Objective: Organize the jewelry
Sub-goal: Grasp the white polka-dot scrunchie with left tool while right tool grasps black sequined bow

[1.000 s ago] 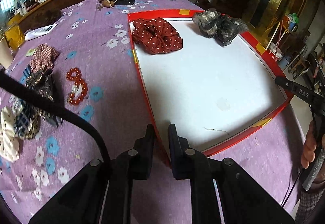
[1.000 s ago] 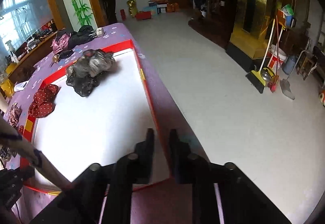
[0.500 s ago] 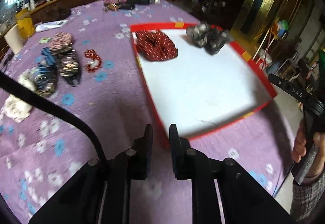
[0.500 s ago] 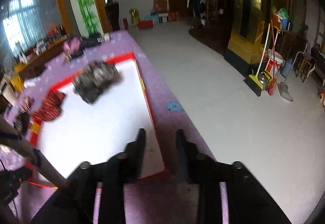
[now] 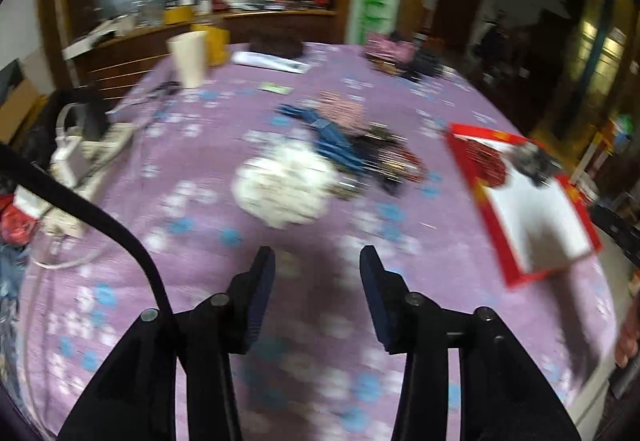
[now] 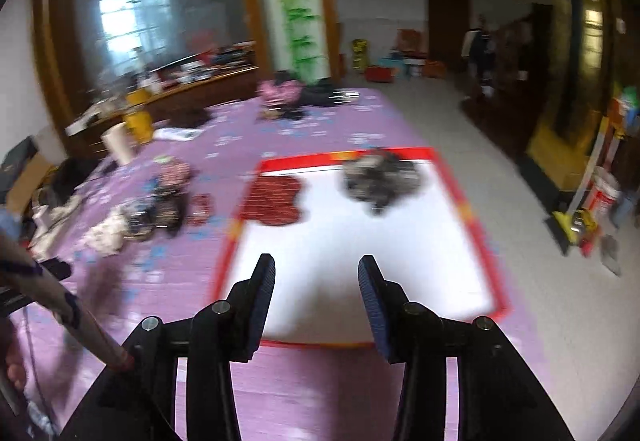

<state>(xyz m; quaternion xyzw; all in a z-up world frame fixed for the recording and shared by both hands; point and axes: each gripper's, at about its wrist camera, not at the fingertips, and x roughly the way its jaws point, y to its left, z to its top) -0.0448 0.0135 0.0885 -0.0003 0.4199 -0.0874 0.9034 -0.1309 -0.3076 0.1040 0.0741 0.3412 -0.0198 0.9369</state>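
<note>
Both frames are pretty smeared, so take the details loosely. My left hand-held gripper point(image 5: 316, 273) has just been opening and sits partly spread with nothing between the jaws, over bare purple cloth on the desk point(image 5: 200, 249). Same for the right hand-held gripper point(image 6: 316, 275): just been opening, part-way wide, empty, hanging over the near end of the red-rimmed tray point(image 6: 460, 201).

Using the tray as the anchor: the dark red dotted scrunchie point(image 6: 276, 199) and the grey-black scrunchie point(image 6: 380, 181) already lie inside at its far end. Everything else waits well left of it in a loose pile: a white fluffy scrunchie point(image 5: 286, 189), a blue piece point(image 5: 336, 145), a dark one point(image 5: 384, 157), a pinkish patterned one point(image 5: 344, 111) behind them. There's a red bead string point(image 6: 200, 207) just left of the tray too.

I'd say we're between picks, heading for the next item. The white one is nearest the left jaws, so I'd drop onto it and pinch deep enough to catch fabric.
</note>
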